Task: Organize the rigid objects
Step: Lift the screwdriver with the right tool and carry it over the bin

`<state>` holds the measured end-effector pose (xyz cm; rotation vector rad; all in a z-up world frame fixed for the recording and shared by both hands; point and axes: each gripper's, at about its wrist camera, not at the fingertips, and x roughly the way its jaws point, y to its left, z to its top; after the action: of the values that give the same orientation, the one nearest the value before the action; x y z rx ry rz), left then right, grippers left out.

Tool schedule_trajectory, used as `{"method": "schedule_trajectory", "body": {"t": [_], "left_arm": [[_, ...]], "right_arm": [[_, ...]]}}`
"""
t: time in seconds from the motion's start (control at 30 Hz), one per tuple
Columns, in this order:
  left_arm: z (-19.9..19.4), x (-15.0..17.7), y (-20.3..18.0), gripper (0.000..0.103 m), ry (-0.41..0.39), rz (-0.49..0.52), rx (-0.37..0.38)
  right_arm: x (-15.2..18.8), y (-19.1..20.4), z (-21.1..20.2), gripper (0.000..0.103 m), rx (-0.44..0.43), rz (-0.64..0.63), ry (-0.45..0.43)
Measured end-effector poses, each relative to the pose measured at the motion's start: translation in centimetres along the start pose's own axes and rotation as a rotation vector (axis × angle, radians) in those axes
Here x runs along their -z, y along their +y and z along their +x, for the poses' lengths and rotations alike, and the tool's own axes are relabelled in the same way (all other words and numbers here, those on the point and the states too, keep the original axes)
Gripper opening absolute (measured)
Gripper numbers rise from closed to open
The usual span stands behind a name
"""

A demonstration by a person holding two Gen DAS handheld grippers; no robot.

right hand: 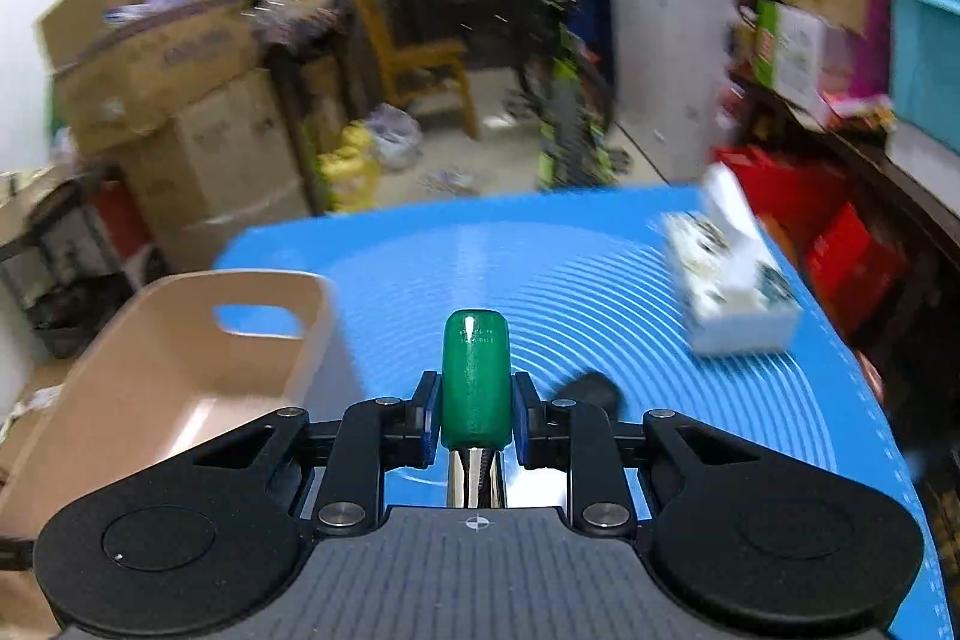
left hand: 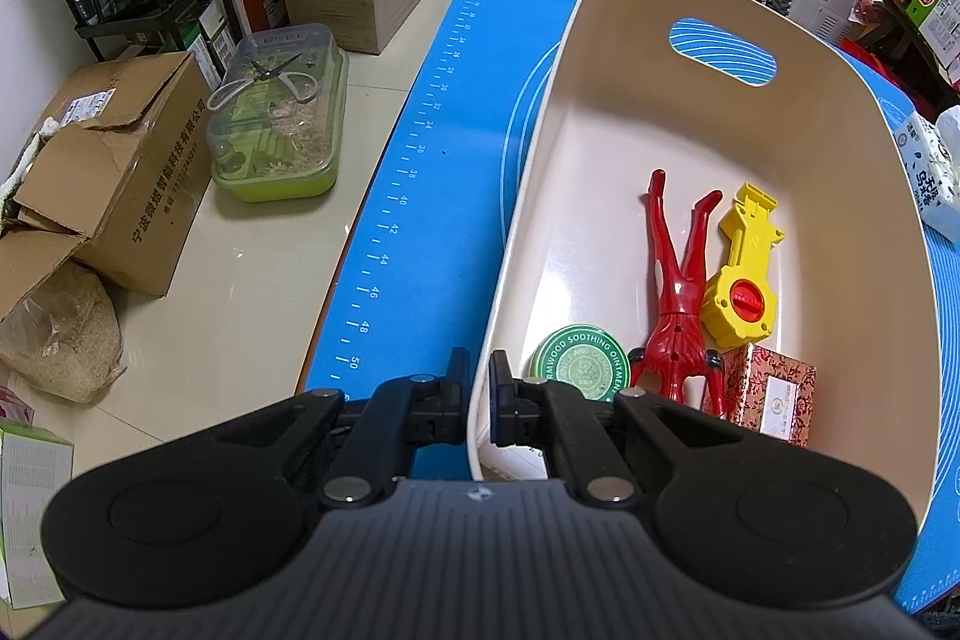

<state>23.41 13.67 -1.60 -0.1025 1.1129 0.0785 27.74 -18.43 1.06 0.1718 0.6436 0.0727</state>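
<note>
Above the ribbed blue mat (right hand: 600, 280), right hand-held gripper (right hand: 474, 415) clamps a glossy green handle (right hand: 475, 382) — left (left hand: 478, 391) pinches the smooth bin rim (left hand: 480, 400).

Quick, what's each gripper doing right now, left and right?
Left gripper: shut on the bin rim.
Right gripper: shut on a green-handled tool, above the blue mat.

Left gripper (left hand: 478, 376): tilted steeply down, jaws nearly closed, pinching the thin near wall of the bin (left hand: 708, 112), 1 finger outside the rim, 1 inside. Right gripper (right hand: 476, 397): angled moderately down, both pads clamped on the green handle (right hand: 476, 388) of a tool whose shiny metal shaft runs back toward the camera. Handle sticks out past the fingertips. Right view is motion-blurred.
</note>
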Motion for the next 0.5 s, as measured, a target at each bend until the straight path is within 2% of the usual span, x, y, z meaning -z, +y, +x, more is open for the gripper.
{"method": "schedule_trajectory", "body": {"t": [0.2,0.5], "left_arm": [[0.0,0.0,0.0,0.008,0.000,0.001,-0.002],[0.1,0.0,-0.3,0.008,0.001,0.007,-0.006]], "right_arm": [[-0.8,4.6,-1.0,0.033,-0.116,-0.065,-0.031],[0.8,11.6,0.4,0.033,-0.237,-0.202,0.036]]}}
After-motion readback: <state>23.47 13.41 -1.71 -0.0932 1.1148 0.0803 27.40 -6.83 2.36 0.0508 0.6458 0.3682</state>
